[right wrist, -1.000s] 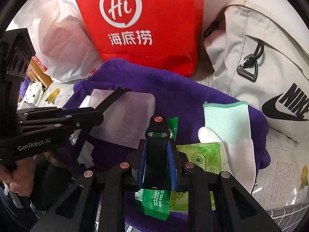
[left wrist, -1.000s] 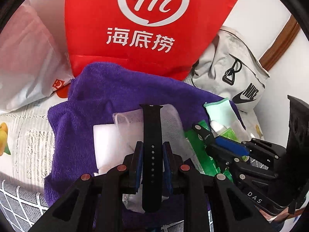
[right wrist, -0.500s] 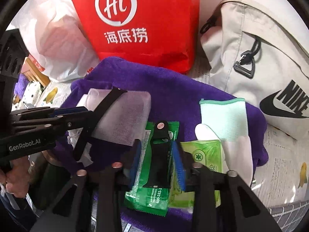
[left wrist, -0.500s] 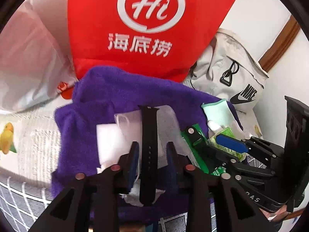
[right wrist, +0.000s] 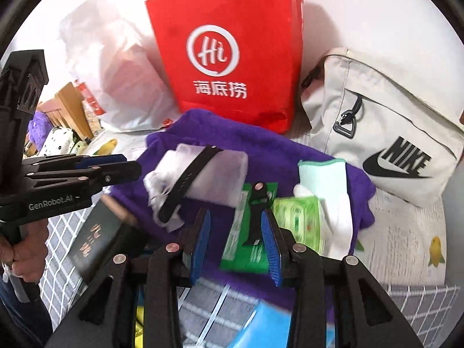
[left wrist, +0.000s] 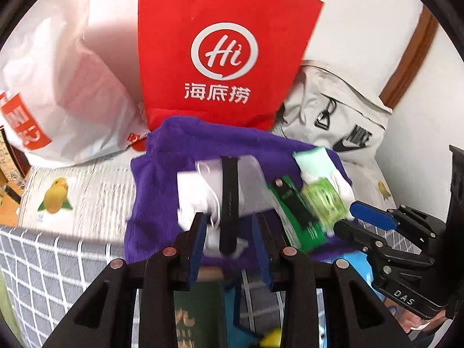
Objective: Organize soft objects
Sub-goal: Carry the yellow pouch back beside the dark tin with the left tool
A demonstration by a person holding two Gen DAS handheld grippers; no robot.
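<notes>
A purple towel [left wrist: 179,145] [right wrist: 261,148] lies on the bed. On it lie a long black strap [left wrist: 229,197] [right wrist: 188,179] over a white mesh pouch [left wrist: 252,179] [right wrist: 220,174], a short black strap [right wrist: 256,208] on a green packet [right wrist: 240,246], a light green tissue pack [left wrist: 324,200] [right wrist: 301,220] and a white glove with a mint cuff [right wrist: 324,182]. My left gripper [left wrist: 230,232] is open, just short of the long strap. My right gripper [right wrist: 236,232] is open, its right pad beside the short strap.
A red paper bag [left wrist: 223,43] [right wrist: 232,58] stands behind the towel, a white plastic bag [left wrist: 63,92] to its left, a grey Nike bag [right wrist: 385,133] to its right. A dark green booklet [right wrist: 92,240] lies on the checked sheet [left wrist: 52,261] in front.
Both grippers opened and let go of their straps, which now lie on the towel. Both grippers pulled back toward the bed's near edge.
</notes>
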